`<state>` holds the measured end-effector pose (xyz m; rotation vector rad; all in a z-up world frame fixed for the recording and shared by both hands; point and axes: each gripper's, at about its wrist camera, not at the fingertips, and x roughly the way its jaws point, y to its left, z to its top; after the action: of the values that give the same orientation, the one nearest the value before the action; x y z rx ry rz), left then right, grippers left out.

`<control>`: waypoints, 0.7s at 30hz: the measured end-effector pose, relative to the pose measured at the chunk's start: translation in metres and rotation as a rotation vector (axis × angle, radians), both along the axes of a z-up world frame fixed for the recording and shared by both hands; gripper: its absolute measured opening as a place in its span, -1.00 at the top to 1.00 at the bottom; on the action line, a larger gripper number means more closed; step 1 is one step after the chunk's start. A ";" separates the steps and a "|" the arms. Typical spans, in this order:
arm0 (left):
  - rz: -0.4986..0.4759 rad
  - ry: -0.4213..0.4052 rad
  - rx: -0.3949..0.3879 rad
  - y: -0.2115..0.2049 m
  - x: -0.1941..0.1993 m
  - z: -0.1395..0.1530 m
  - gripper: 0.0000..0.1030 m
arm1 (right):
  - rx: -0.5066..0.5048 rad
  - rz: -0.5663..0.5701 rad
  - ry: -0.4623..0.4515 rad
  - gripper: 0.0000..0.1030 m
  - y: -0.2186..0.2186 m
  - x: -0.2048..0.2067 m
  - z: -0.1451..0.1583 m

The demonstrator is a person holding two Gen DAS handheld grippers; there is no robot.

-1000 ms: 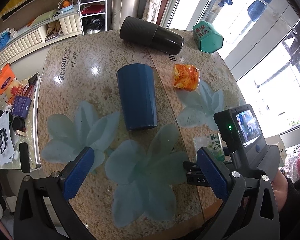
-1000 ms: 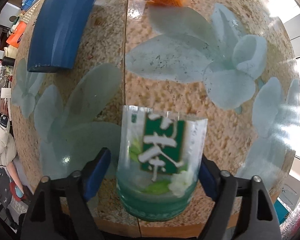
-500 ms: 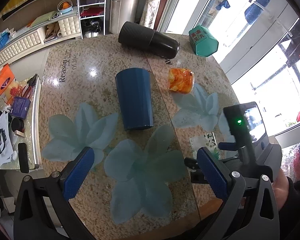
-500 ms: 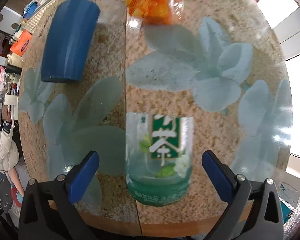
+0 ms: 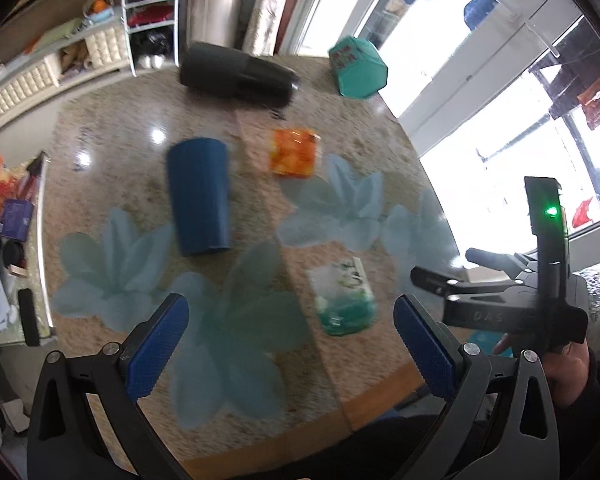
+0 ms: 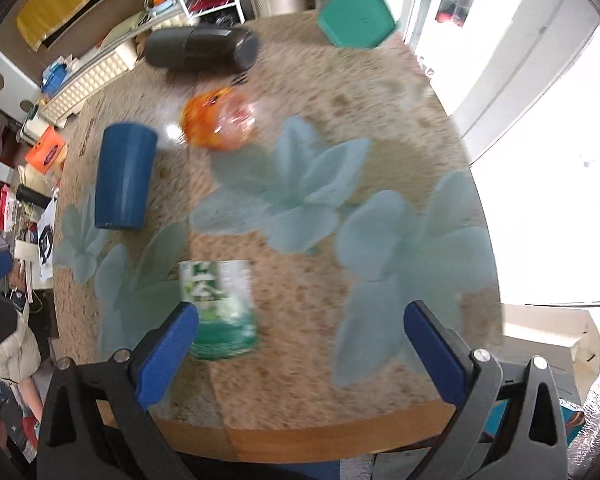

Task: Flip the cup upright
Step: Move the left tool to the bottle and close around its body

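Low in the frame, our right gripper [image 6: 300, 344] and left gripper [image 5: 292, 336] hang released; the clear green cup [image 6: 220, 308] seems upright beside one pad through blur, so a careless swing could topple it.

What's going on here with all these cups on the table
A person holds a two-finger gripper in each hand above a round stone table with a flower pattern. Both the left gripper and the right gripper are open and hold nothing. A clear cup with a green label stands near the front edge, free of the right gripper. The blue cup, the orange cup, a black flask and a teal container all lie on their sides.
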<state>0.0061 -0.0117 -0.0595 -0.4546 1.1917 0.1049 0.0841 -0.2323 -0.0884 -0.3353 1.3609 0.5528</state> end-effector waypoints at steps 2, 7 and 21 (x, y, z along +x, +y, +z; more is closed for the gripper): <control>0.006 0.013 -0.015 -0.009 0.009 -0.003 -1.00 | 0.013 -0.021 -0.001 -1.00 -0.018 0.011 0.005; 0.006 0.099 -0.016 -0.037 0.038 -0.022 -1.00 | 0.010 -0.042 0.037 -1.00 -0.044 0.029 -0.007; 0.126 0.390 -0.065 -0.062 0.078 -0.116 -1.00 | -0.045 0.048 0.094 -1.00 -0.081 0.083 -0.044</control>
<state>0.0844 -0.0733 -0.1759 -0.5839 1.5516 0.2735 0.1667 -0.3134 -0.1324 -0.3834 1.4608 0.5838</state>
